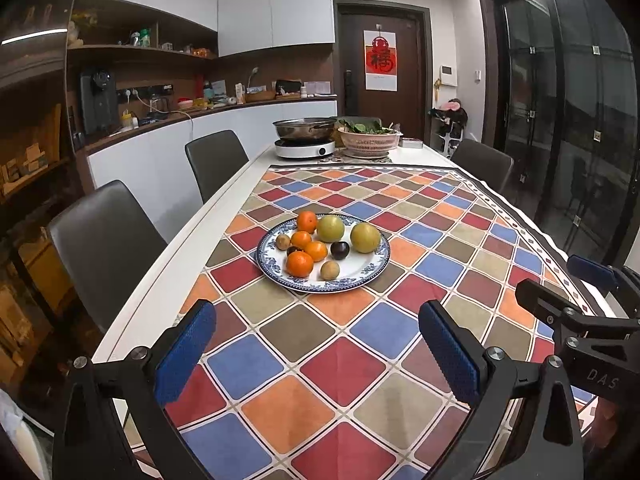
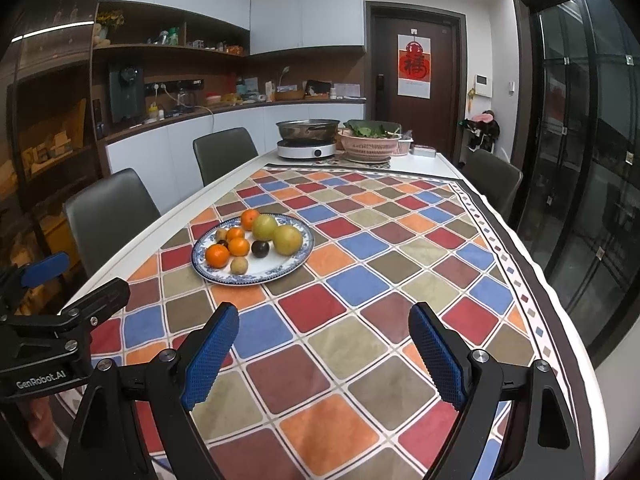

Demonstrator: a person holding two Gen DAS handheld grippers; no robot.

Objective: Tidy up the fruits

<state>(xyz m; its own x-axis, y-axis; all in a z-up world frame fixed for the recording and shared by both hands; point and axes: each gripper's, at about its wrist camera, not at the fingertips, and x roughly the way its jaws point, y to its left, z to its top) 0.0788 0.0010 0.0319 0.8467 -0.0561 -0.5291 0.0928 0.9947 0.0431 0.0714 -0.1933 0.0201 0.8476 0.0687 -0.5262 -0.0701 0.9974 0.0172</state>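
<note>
Kitchen shelving and white cabinets filled the upper left of both views, with a dark door at upper centre and glass doors down the right edge. Below them, your long table ran from bottom to centre, under a checked cloth of red, blue, orange and olive diamonds. At its far end sat a pan on a cooker and a pink basket of greens.

Just left of centre, the blue-rimmed plate already held all the fruits: two pale green ones, four oranges, two small brown ones, some dark ones. Gathered there, they fit either a sorted pile or one awaiting sorting.

You held your left gripper and right gripper low in frame, spread wide, grasping nothing, well short of the plate, probably to keep it in sight.
</note>
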